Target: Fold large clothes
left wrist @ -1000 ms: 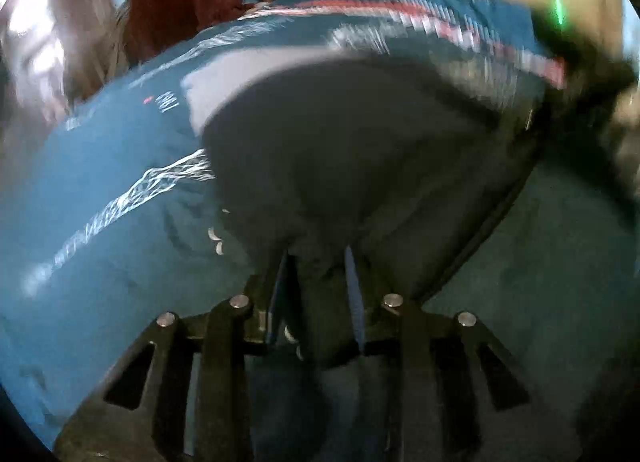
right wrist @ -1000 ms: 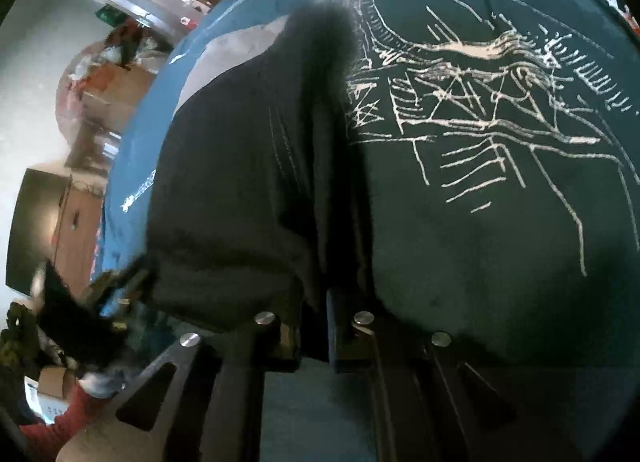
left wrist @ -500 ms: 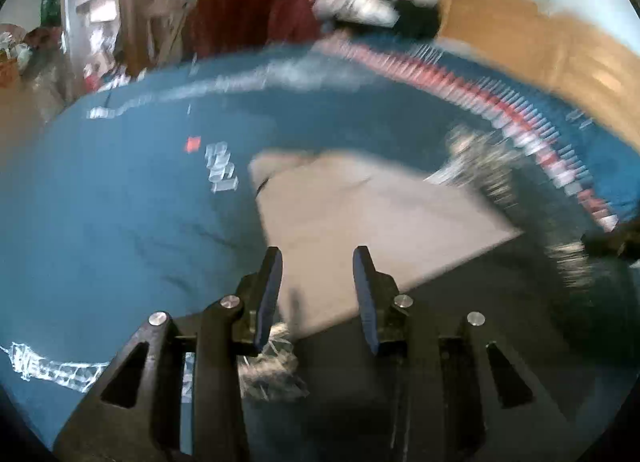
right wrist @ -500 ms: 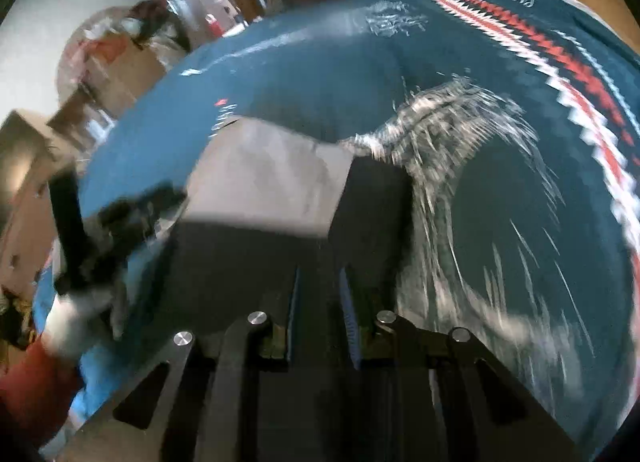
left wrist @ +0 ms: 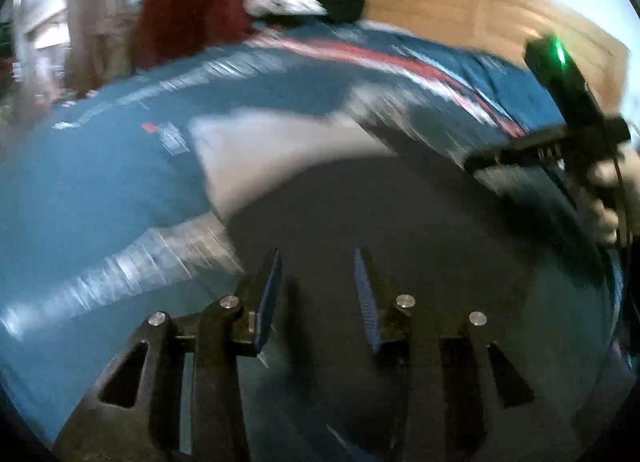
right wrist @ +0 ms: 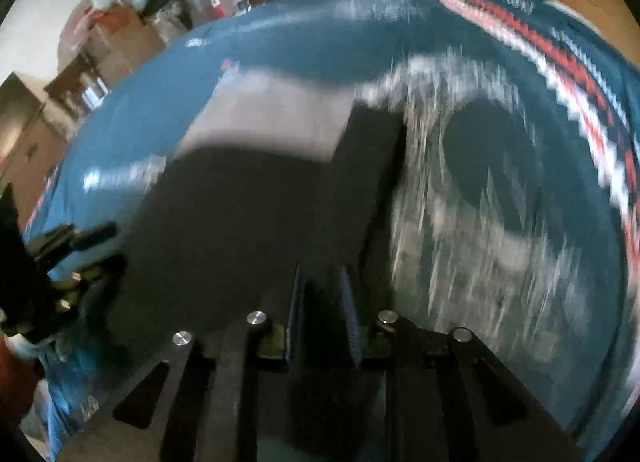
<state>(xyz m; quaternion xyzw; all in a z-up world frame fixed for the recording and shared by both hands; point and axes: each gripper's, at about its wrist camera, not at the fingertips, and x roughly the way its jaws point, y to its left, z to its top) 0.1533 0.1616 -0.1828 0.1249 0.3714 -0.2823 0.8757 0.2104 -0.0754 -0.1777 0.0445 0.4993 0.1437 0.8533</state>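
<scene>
Evidently both grippers, left [left wrist: 318, 294] and right [right wrist: 322, 312], hold fingers parted above the dark garment [right wrist: 256, 221]; no writing legible.

Dark grey garment [right wrist: 256, 213] with light grey panel, teal blanket [left wrist: 92, 197], red-white stripes

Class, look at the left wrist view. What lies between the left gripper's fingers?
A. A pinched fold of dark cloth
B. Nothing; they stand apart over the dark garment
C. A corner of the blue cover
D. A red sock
B: the left gripper has its fingers spread, with only the flat dark garment seen through the gap.
</scene>
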